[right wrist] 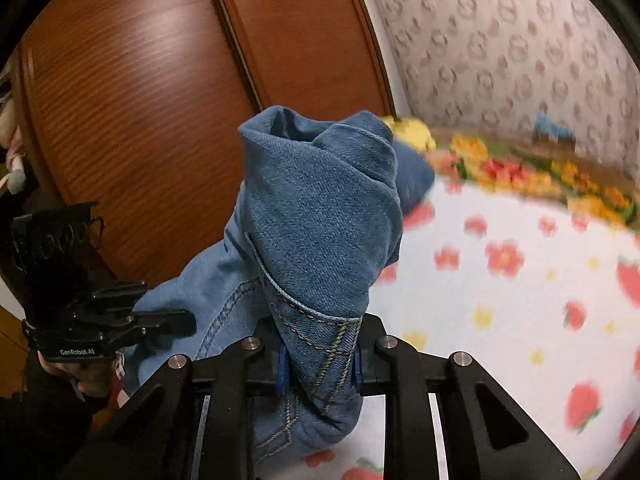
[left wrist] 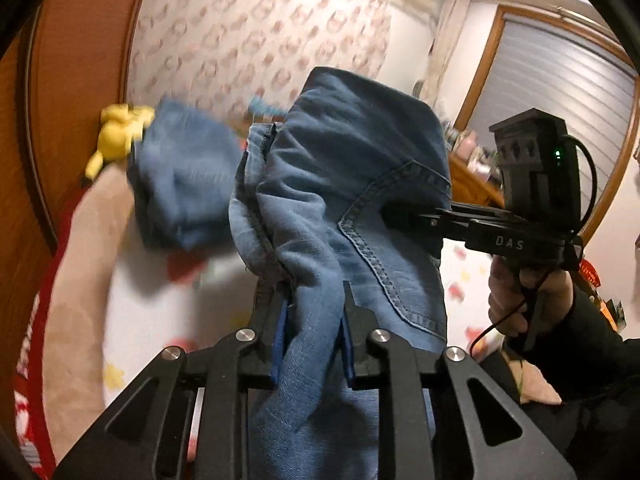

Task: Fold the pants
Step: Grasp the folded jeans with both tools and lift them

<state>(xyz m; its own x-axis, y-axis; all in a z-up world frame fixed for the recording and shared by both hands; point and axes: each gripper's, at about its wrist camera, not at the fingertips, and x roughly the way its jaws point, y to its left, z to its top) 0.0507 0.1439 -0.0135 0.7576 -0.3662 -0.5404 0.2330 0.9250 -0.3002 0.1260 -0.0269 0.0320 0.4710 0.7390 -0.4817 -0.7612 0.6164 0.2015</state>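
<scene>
Above bedsheet (right wrist: 500, 300), jeans (left wrist: 340, 200) seemingly upright.

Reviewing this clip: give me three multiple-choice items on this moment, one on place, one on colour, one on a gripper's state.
1. Where is the yellow toy?
A. By the wooden panel
B. In a gripper
C. On the window sill

2. What colour are the jeans?
A. Black
B. Blue
C. Red

3. The left gripper is:
A. Wide open
B. Shut on nothing
C. Shut on the jeans

Key: 1 A, it lies at the bed's far edge beside the panel; 2 B, blue denim in both views; 3 C, denim is pinched between its pads.
</scene>
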